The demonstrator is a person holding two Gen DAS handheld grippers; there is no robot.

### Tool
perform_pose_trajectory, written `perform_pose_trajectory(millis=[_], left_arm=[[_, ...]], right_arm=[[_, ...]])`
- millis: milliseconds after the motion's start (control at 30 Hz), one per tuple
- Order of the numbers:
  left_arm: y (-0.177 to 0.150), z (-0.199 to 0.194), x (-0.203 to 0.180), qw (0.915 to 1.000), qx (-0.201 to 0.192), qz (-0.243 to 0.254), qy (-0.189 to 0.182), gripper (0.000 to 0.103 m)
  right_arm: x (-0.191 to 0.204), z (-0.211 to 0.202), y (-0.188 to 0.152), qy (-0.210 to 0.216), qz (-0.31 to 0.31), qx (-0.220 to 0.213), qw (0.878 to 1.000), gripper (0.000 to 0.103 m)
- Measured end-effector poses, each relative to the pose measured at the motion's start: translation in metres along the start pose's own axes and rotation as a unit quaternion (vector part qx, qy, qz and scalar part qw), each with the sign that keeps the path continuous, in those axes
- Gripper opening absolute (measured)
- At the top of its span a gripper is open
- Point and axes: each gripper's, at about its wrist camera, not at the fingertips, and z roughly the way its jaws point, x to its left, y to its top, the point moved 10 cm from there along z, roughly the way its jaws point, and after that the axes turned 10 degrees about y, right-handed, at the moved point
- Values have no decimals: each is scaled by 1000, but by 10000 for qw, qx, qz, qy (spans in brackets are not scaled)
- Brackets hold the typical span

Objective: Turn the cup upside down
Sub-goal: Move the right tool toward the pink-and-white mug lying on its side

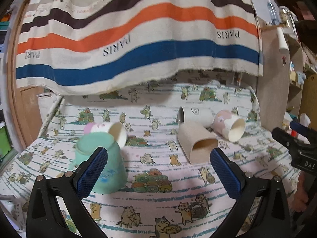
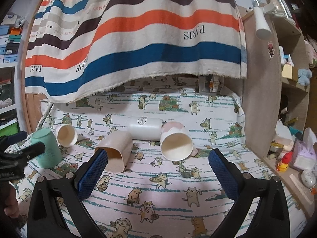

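Right now I have the mint green cup (image 1: 103, 158) standing upside down on the cat-print tablecloth (image 1: 158, 198), base up, and in my left wrist view it sits just behind the left gripper's (image 1: 158, 170) left finger pad (image 1: 92, 173), which overlaps its side; whether pad and cup touch I cannot tell. My left gripper's jaws are spread wide with nothing between them, and it points forward and slightly down over the cloth. Behind the mint cup a small pink-and-white cup (image 1: 111, 131) lies on its side, mouth toward me. My right gripper (image 2: 158, 170) is also spread wide and holds nothing, aimed low across the cloth. Just beyond its left finger a beige cup (image 2: 116, 150) lies on its side with its open mouth facing the camera, and I see nothing inside it. A pink floral cup (image 2: 175, 143) lies tipped between the two fingers further back, its cream interior bare. Behind both, a white cup (image 2: 144, 129) lies sideways, touching the floral one. At the left edge of my right view the other gripper's dark body (image 2: 17, 158) sits in front of the mint cup (image 2: 48, 150). A striped cloth (image 2: 138, 35) hangs over the back of the table
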Motion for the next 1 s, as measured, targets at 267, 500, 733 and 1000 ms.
perform_pose_trajectory(millis=[267, 500, 733, 1000], left_arm=[[35, -26, -6, 9994, -314, 115, -60, 103], [66, -46, -14, 9977, -675, -46, -104, 103], [100, -44, -19, 9952, -972, -92, 46, 103], [137, -22, -36, 9928, -1184, -65, -189, 103]], right_arm=[[-4, -28, 34, -60, -96, -283, 9995, 103], [-10, -53, 59, -153, 28, -515, 9986, 102], [-32, -61, 91, -432, 230, -731, 9961, 102], [-44, -38, 130, -423, 160, -638, 9969, 102]])
